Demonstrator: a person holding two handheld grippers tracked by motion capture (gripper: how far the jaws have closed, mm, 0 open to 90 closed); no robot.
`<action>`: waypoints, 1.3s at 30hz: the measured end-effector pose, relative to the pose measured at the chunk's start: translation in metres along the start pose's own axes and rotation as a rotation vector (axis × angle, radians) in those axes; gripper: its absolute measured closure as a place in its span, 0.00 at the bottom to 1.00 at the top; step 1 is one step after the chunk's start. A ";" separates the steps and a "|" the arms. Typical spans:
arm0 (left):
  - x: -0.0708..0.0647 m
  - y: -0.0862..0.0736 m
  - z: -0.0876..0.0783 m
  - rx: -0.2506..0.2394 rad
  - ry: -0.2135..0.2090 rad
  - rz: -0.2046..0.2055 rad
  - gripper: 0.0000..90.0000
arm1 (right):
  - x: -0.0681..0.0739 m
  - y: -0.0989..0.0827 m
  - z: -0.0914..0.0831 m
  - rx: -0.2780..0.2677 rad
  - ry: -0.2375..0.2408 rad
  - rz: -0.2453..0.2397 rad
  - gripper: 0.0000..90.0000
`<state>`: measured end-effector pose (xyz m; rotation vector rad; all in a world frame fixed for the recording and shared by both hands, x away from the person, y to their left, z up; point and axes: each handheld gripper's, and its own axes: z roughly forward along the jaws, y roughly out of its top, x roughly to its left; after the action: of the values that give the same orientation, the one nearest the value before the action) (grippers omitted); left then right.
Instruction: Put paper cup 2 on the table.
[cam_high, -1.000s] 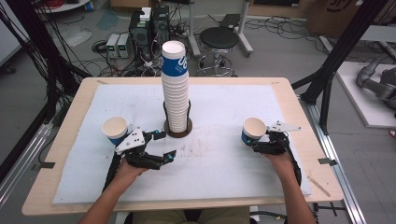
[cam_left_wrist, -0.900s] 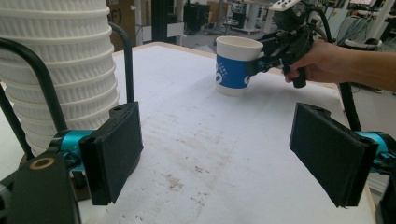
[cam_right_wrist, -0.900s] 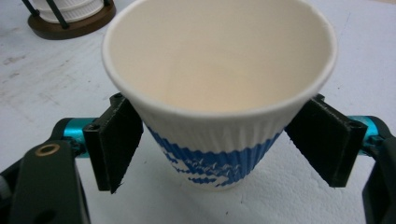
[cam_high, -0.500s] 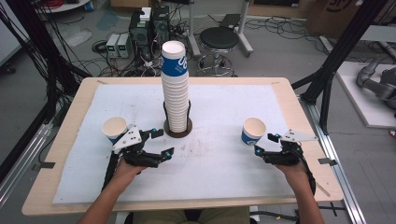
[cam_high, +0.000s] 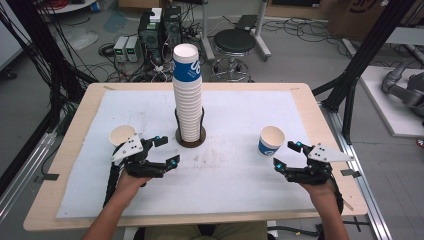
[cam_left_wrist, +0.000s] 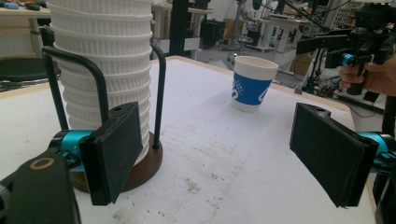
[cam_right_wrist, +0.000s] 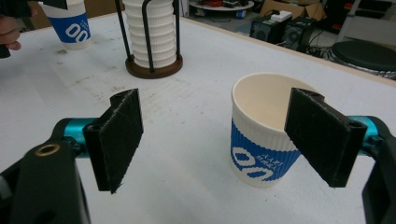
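Since the earlier frames the right hand-held gripper (cam_high: 285, 155) has drawn back from the right paper cup (cam_high: 271, 140) toward the near right of the bench (cam_high: 240, 190); its jaws stand apart and empty, and in the right gripper view that cup (cam_right_wrist: 267, 138) stands upright on the white mat just ahead, one pad in front of its rim without pressing on it; the left hand-held gripper (cam_high: 166, 150) has hardly shifted, lying just beside the left paper cup (cam_high: 122, 135) with its jaws apart and nothing between them; that cup stands upright near the left edge of the mat; the tall cup stack (cam_high: 188, 97) rises in its wire holder on a round brown base (cam_high: 190, 142) at the middle of the bench, between the two cups; in the left gripper view the stack (cam_left_wrist: 105, 70) is close behind the left pad, and the right cup (cam_left_wrist: 252, 83) stands farther off.
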<state>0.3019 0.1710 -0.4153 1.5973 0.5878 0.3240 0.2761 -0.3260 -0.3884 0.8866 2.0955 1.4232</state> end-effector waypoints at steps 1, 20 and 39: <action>0.000 0.000 -0.001 -0.002 0.002 -0.002 0.19 | 0.000 0.001 0.000 -0.005 -0.003 -0.002 0.22; -0.003 0.001 -0.008 -0.013 0.006 0.014 0.19 | 0.013 0.009 0.001 -0.045 0.018 -0.018 0.22; -0.004 0.001 -0.009 -0.016 0.006 0.015 0.19 | 0.014 0.007 0.006 -0.051 0.023 -0.013 0.22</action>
<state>0.2935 0.1762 -0.4127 1.5870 0.5768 0.3444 0.2719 -0.3103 -0.3840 0.8391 2.0680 1.4803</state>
